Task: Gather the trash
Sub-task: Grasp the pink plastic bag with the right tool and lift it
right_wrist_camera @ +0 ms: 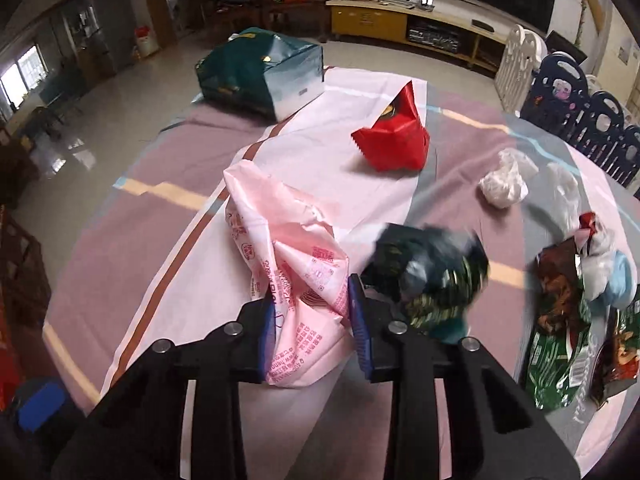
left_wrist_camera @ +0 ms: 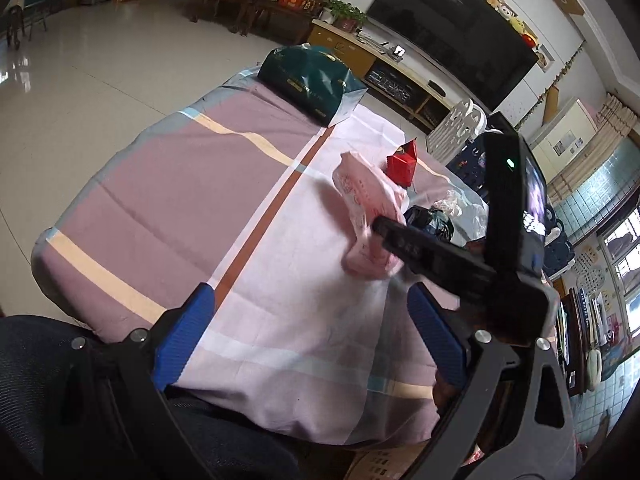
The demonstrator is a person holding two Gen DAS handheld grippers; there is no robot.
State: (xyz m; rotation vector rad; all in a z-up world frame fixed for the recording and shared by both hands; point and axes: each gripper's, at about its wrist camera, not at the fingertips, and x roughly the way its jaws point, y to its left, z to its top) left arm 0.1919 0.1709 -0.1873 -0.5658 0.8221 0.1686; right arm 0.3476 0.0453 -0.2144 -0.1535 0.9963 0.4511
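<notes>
Blurring dark wrapper point(right_wrist_camera: 432, 276), pink bag point(right_wrist_camera: 296, 280) partly hidden

Pink plastic bag point(right_wrist_camera: 296, 280): red print all over, too small and creased to read. Green snack wrapper point(right_wrist_camera: 560, 364): barcode and white lettering, illegible. Nothing else readable.

We are gripping the pink printed plastic bag point(right_wrist_camera: 296, 280) between the blue pads of the right gripper point(right_wrist_camera: 314, 328). Just beside it a dark green crumpled wrapper point(right_wrist_camera: 432, 276) is lying blurred; a red folded paper box point(right_wrist_camera: 394, 140) and white crumpled tissue point(right_wrist_camera: 504, 184) are sitting farther back on the striped tablecloth point(right_wrist_camera: 160, 240).
</notes>
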